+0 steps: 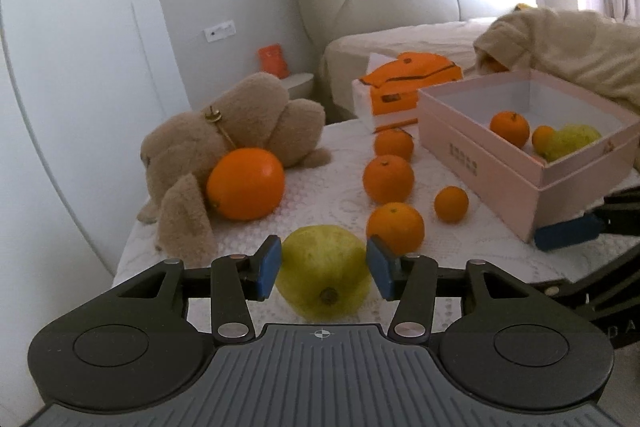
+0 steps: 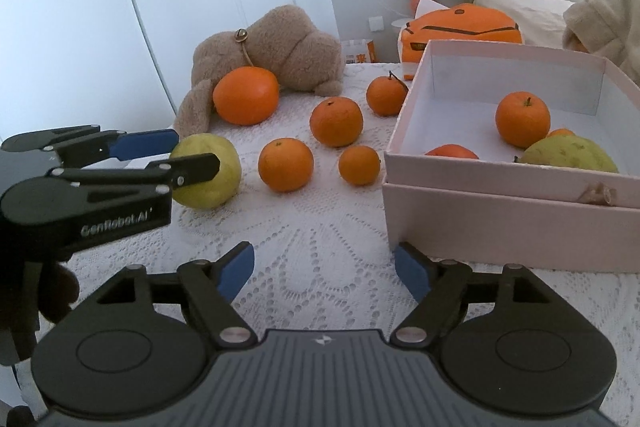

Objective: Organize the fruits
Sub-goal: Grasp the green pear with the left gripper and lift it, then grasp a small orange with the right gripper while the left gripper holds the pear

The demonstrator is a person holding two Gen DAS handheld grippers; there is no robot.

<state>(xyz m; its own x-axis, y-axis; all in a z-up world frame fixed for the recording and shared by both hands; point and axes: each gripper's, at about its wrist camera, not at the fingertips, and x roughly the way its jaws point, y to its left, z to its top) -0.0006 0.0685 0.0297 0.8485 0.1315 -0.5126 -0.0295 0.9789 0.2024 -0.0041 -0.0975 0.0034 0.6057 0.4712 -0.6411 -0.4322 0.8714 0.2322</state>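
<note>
Left wrist view looks along the left gripper [image 1: 323, 269], whose blue pads stand either side of a yellow-green pear [image 1: 323, 273] on the white lace tablecloth [image 1: 328, 195]. The left pad sits right at the pear's skin and the right pad just beside it; whether they actually press on the fruit cannot be told. At 10 o'clock from the pear lies a large orange [image 1: 246, 183], resting against a brown plush toy [image 1: 224, 147]. Four small mandarins [image 1: 388, 179] lie from 1 to 2 o'clock, spread toward a pink box [image 1: 500, 179] at 2 o'clock. Inside the box sit two more mandarins and a second pear [image 1: 572, 141].

Right wrist view shows the right gripper [image 2: 324, 273] with its jaws apart and nothing between them, low over the bare tablecloth [image 2: 320, 239], its right pad just in front of the pink box's [image 2: 512, 219] near corner. The left gripper [image 2: 188, 155] comes in from 9 o'clock, one finger above and one across the pear [image 2: 212, 171]. Behind the table, at 1 o'clock, an orange bag [image 2: 460, 27] stands before a beige bed.
</note>
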